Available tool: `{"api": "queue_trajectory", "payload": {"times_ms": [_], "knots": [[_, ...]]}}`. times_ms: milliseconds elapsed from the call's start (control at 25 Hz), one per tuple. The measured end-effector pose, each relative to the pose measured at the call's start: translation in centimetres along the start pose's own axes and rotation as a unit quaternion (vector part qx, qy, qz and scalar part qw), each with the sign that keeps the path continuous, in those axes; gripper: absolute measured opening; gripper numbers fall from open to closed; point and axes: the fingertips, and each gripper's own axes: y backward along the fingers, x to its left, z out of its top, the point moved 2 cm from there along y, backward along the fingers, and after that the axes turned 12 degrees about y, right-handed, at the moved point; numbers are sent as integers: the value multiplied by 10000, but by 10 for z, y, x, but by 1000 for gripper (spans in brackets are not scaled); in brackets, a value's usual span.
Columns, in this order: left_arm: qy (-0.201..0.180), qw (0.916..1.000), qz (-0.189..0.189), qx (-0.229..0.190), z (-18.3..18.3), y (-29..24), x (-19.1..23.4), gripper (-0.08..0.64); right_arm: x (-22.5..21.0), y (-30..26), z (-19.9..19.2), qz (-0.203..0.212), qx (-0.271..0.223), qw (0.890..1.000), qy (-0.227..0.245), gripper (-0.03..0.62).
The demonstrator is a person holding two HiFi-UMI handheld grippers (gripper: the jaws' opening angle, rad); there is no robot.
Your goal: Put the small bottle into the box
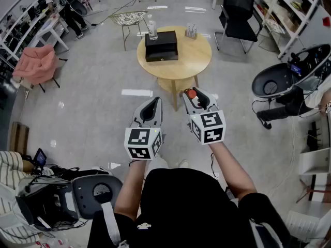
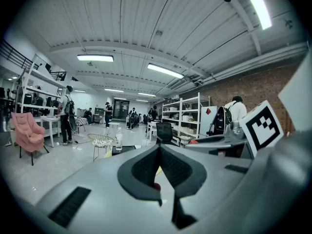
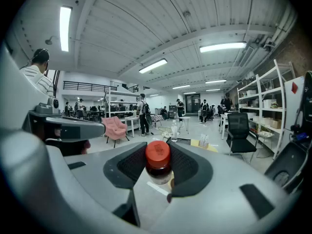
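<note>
Small bottle point(image 3: 158, 164) apparently clamped between right gripper point(image 3: 158, 151) jaws.

1. We hold our left forearm point(image 1: 130, 184) and right forearm point(image 1: 234, 170) out ahead of us, the two claws side by side and apart, both pointing forward and slightly down.
2. Our left claw point(image 1: 154, 103) has its jaws pressed together, with nothing between them.
3. Our right claw point(image 1: 199, 98) has its jaws wide, clamped on the small bottle point(image 3: 157, 162).

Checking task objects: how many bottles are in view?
2: small red-capped bottle in the right claw; clear bottle at the black box on the round table. Others may be hidden.
</note>
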Motion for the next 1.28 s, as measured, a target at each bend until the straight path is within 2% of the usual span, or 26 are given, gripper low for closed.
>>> {"api": "queue_trajectory", "payload": {"times_ms": [360, 520, 800, 1280], "knots": [[-23, 10000, 59, 29, -13, 24, -43, 9, -1, 44, -9, 152, 42, 9999, 5, 140], [-21, 10000, 73, 7, -14, 28, -45, 9, 1, 48, -10, 164, 21, 9999, 8, 140], [93, 9999, -1, 90, -4, -35, 17, 9, -15, -35, -10, 82, 128, 9999, -44, 140], [152, 9996, -62, 231, 19, -102, 70, 9, -37, -120, 1, 70, 215, 9996, -163, 140]]}}
